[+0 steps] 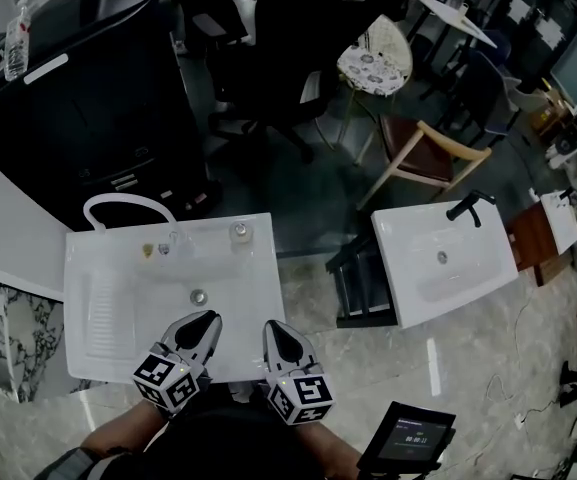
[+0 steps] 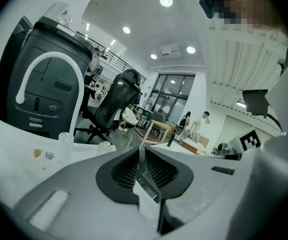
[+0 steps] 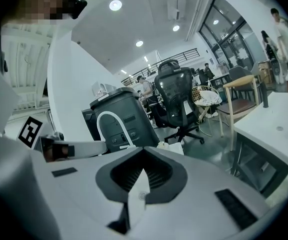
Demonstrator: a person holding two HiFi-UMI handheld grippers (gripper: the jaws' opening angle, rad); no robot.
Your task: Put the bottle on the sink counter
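Observation:
A clear plastic bottle (image 1: pixel 16 38) with a white cap stands on top of a big black machine (image 1: pixel 88 98) at the far upper left. The white sink (image 1: pixel 98 268) with its counter lies below it, close in front of me. Both grippers hover over the sink's near edge, far from the bottle. My left gripper (image 1: pixel 206 320) is shut with nothing between its pads, as its own view shows (image 2: pixel 141 151). My right gripper (image 1: pixel 271 328) sits beside it, also shut and empty (image 3: pixel 143 166).
A white arched faucet (image 1: pixel 123 203) rises at the sink's back, with small items (image 1: pixel 156 250) and a round knob (image 1: pixel 239 231) on the ledge. A second white sink (image 1: pixel 448 268) stands to the right. A black office chair (image 1: pixel 278 58) and a wooden chair (image 1: pixel 423 153) stand beyond.

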